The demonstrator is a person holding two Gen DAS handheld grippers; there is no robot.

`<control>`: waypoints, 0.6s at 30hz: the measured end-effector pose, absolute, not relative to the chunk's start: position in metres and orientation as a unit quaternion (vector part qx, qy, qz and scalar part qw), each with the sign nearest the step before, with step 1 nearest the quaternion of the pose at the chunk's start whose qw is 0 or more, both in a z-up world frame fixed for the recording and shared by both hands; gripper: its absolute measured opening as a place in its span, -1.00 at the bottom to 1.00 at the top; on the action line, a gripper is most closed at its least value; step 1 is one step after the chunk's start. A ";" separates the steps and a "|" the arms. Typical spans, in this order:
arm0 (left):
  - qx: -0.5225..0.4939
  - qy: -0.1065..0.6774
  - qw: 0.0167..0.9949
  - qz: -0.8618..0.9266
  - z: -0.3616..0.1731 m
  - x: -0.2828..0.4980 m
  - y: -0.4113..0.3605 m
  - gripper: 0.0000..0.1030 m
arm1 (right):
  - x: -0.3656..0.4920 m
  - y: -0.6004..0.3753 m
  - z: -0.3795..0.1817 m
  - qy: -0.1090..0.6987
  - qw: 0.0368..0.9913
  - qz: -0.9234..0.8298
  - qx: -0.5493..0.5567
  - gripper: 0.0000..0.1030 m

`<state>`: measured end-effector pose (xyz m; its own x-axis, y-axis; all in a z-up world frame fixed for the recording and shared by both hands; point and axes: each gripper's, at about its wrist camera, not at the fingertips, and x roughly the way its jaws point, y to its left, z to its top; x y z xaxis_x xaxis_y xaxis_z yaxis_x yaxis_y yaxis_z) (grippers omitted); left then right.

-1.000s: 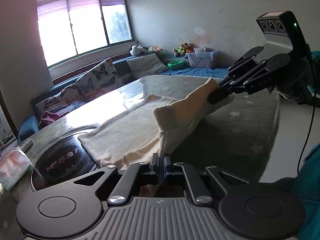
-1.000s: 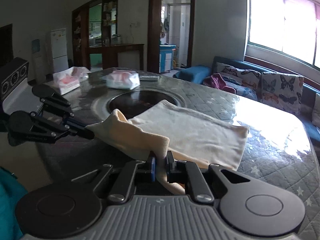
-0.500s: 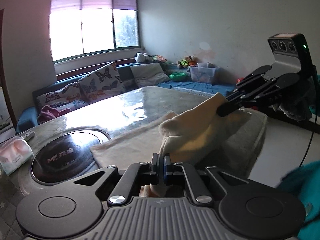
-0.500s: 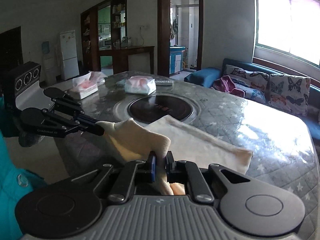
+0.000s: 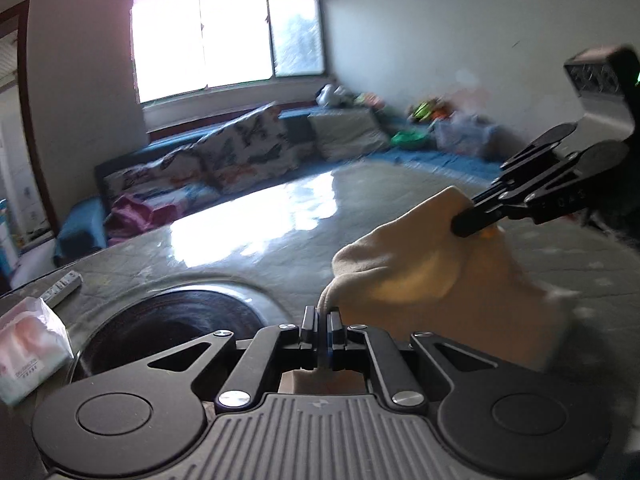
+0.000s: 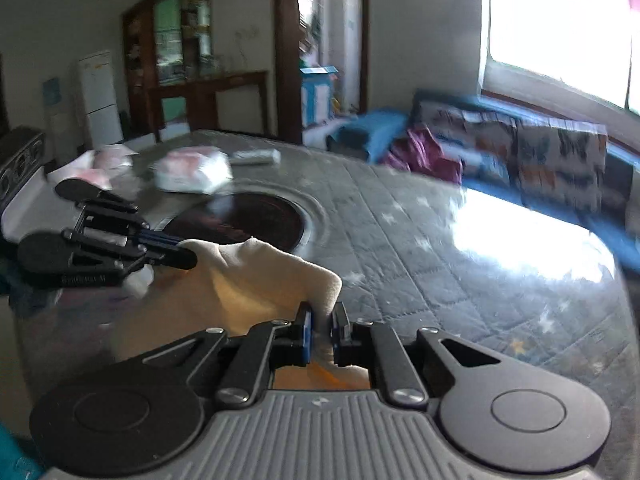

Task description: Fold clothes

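Observation:
A cream cloth [image 5: 432,280] hangs between my two grippers above the grey quilted table [image 5: 280,256]. My left gripper [image 5: 324,320] is shut on one corner of it. My right gripper [image 6: 322,320] is shut on another corner; it shows in the left wrist view [image 5: 460,224] at the right, pinching the cloth's top edge. The cloth [image 6: 256,276] sags between them. My left gripper shows in the right wrist view [image 6: 188,258] at the left. The cloth's lower part is hidden behind the gripper bodies.
A round dark hotplate [image 5: 176,332] is set into the table. Tissue packs [image 5: 28,352] [image 6: 192,170] and a remote [image 5: 60,288] lie near it. A sofa with butterfly cushions [image 5: 224,160] runs under the window. The table edge is close below the grippers.
Both grippers have lifted the cloth off the table and drawn it toward the near edge. The flat spread part is gone from view. The views have swung and blurred.

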<state>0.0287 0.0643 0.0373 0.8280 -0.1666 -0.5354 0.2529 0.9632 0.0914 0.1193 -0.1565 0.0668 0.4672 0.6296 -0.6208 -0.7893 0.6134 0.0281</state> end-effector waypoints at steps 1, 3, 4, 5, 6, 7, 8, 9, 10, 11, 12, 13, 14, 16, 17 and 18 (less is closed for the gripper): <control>0.079 0.283 0.950 -0.102 0.030 0.037 0.063 -0.91 | 0.129 -0.152 0.057 0.312 0.846 0.412 -0.132 -0.83; 0.078 0.299 0.947 -0.088 0.017 0.050 0.062 -0.91 | 0.146 -0.143 0.037 0.334 0.846 0.396 -0.127 -0.82; 0.075 0.304 0.946 -0.083 0.013 0.054 0.062 -0.91 | 0.152 -0.140 0.027 0.343 0.848 0.386 -0.120 -0.81; 0.076 0.306 0.946 -0.080 0.010 0.055 0.062 -0.90 | 0.156 -0.138 0.020 0.349 0.850 0.379 -0.115 -0.81; 0.077 0.308 0.945 -0.077 0.009 0.056 0.063 -0.89 | 0.158 -0.138 0.015 0.352 0.851 0.374 -0.110 -0.80; 0.079 0.309 0.945 -0.074 0.008 0.056 0.063 -0.85 | 0.160 -0.138 0.010 0.356 0.853 0.368 -0.105 -0.77; 0.081 0.310 0.945 -0.071 0.007 0.056 0.063 -0.83 | 0.163 -0.139 0.007 0.360 0.855 0.361 -0.100 -0.76; 0.082 0.312 0.944 -0.068 0.006 0.056 0.063 -0.81 | 0.164 -0.140 0.005 0.362 0.856 0.356 -0.097 -0.71; 0.084 0.313 0.944 -0.065 0.007 0.057 0.063 -0.79 | 0.164 -0.141 0.006 0.359 0.859 0.352 -0.096 -0.66; 0.084 0.315 0.943 -0.062 0.007 0.058 0.063 -0.79 | 0.162 -0.143 0.007 0.354 0.864 0.347 -0.094 -0.66; 0.082 0.316 0.943 -0.059 0.009 0.058 0.063 -0.79 | 0.160 -0.145 0.009 0.348 0.868 0.342 -0.090 -0.65; 0.079 0.317 0.943 -0.056 0.011 0.060 0.064 -0.79 | 0.158 -0.147 0.012 0.342 0.872 0.338 -0.085 -0.65; 0.075 0.317 0.944 -0.056 0.013 0.061 0.064 -0.79 | 0.156 -0.150 0.016 0.336 0.876 0.337 -0.078 -0.65; 0.077 0.308 0.946 -0.060 0.018 0.056 0.061 -0.79 | 0.149 -0.151 0.025 0.326 0.878 0.344 -0.072 -0.64; 0.079 0.303 0.948 -0.063 0.021 0.054 0.059 -0.79 | 0.144 -0.150 0.029 0.323 0.877 0.349 -0.073 -0.64; 0.079 0.300 0.948 -0.067 0.024 0.051 0.057 -0.79 | 0.141 -0.150 0.030 0.322 0.875 0.354 -0.074 -0.64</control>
